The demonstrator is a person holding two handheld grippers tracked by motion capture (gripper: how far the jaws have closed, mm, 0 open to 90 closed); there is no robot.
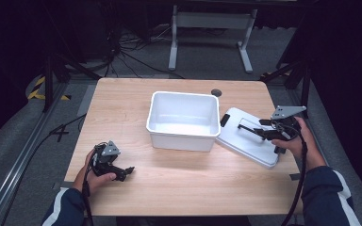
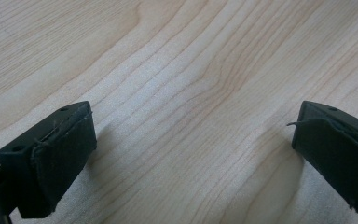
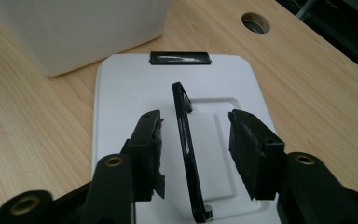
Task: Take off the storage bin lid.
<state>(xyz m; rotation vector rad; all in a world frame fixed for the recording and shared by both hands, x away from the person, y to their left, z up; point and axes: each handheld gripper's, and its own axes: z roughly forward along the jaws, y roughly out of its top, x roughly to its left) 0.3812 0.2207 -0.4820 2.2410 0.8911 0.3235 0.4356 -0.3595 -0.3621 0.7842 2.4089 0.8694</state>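
A light wooden table [image 1: 179, 188] carries an open white rectangular plastic bin [image 1: 184, 120] near its middle, and a flat white plastic lid [image 1: 247, 136] lies just right of the bin, its near-left edge close against the bin's wall. The lid has a thin black hinged handle [image 3: 185, 140] standing up from a recessed panel and a black latch clip [image 3: 180, 58] at its far edge. The right gripper [image 3: 193, 149] hovers over the lid with its jaws spread on either side of the raised handle, not pinching it. The left gripper [image 2: 191, 154] rests low over bare wood at the near left, well apart from the bin, jaws wide apart around nothing. A round cable hole [image 1: 216, 92] sits in the tabletop beyond the bin.
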